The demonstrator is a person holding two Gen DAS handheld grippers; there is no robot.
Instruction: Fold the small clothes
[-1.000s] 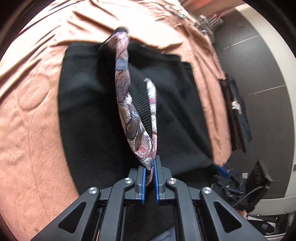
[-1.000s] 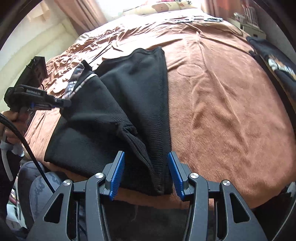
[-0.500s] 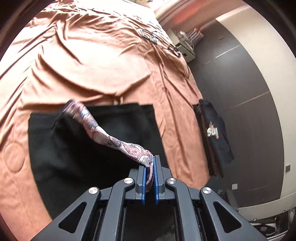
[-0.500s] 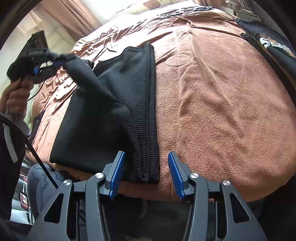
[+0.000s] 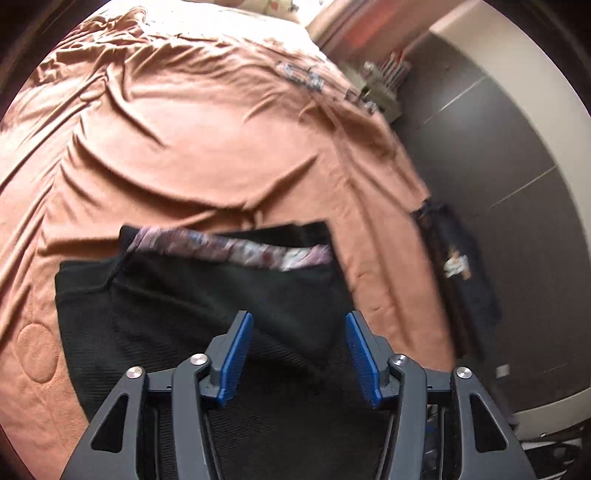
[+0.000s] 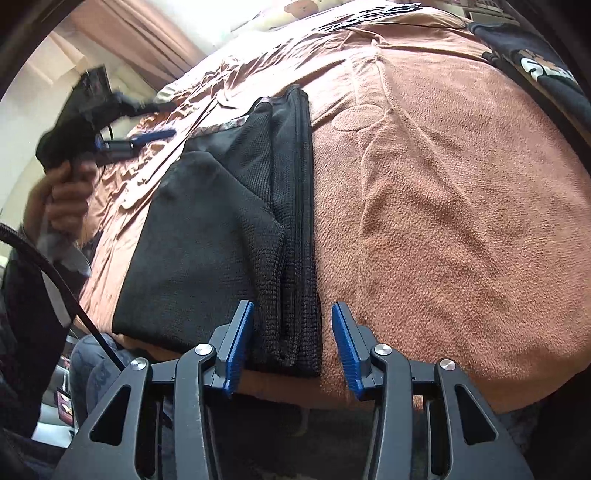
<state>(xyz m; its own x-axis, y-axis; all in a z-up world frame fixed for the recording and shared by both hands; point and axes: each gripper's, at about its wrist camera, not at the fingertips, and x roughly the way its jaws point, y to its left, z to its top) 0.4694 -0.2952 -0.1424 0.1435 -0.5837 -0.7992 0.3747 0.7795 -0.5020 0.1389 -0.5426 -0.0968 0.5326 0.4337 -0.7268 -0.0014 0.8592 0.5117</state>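
Note:
A black knit garment (image 5: pixel 207 306) with a patterned pink waistband (image 5: pixel 236 251) lies partly folded on the brown bedspread (image 5: pixel 184 129). My left gripper (image 5: pixel 299 350) is open and empty, just above the garment's near part. In the right wrist view the same garment (image 6: pixel 229 221) lies folded over in layers, its folded edge (image 6: pixel 299 277) running toward my right gripper (image 6: pixel 291 339), which is open and empty at the near end of that edge. The left gripper (image 6: pixel 147 122) shows at far left, open, held by a hand.
A second black garment with a print (image 5: pixel 458 266) hangs over the bed's right edge and also shows in the right wrist view (image 6: pixel 535 66). Dark floor (image 5: pixel 498 155) lies beyond the bed. A pillow (image 6: pixel 295 14) is at the far end.
My left gripper carried the patterned waistband across the garment, then opened and let it drop; the waistband now lies flat along the far edge. My right gripper stayed open near the folded edge.

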